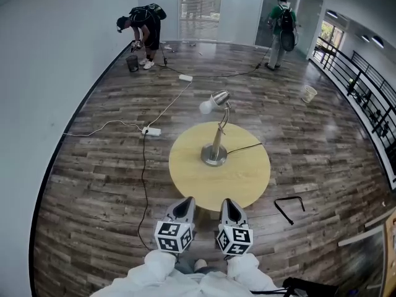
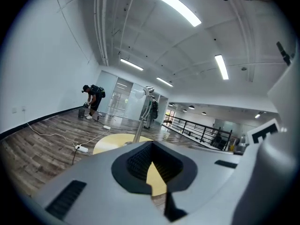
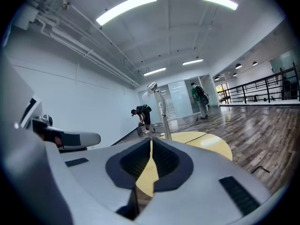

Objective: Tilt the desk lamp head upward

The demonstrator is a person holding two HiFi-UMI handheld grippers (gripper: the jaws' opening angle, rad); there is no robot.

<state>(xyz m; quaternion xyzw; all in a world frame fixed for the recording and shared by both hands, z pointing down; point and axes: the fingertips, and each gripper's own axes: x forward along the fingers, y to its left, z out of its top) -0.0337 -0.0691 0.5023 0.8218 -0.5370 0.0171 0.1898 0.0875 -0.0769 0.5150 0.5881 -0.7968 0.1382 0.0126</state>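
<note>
A silver desk lamp (image 1: 215,154) stands on its round base at the middle of the round yellow table (image 1: 185,178). Its white-fronted head (image 1: 213,101) leans over the table's far edge and points left and slightly down. Both grippers hover side by side at the table's near edge, well short of the lamp. My left gripper (image 1: 187,202) is shut with nothing in it, and so is my right gripper (image 1: 228,203). In the left gripper view the lamp (image 2: 140,122) rises beyond the closed jaws. In the right gripper view the lamp (image 3: 163,118) also stands ahead.
A black cord (image 1: 244,147) runs off the table's right side. A power strip (image 1: 152,130) and cables lie on the wood floor to the left. A black bent bar (image 1: 289,205) lies to the right, with a railing (image 1: 365,85) beyond. Two persons (image 1: 145,26) work far back.
</note>
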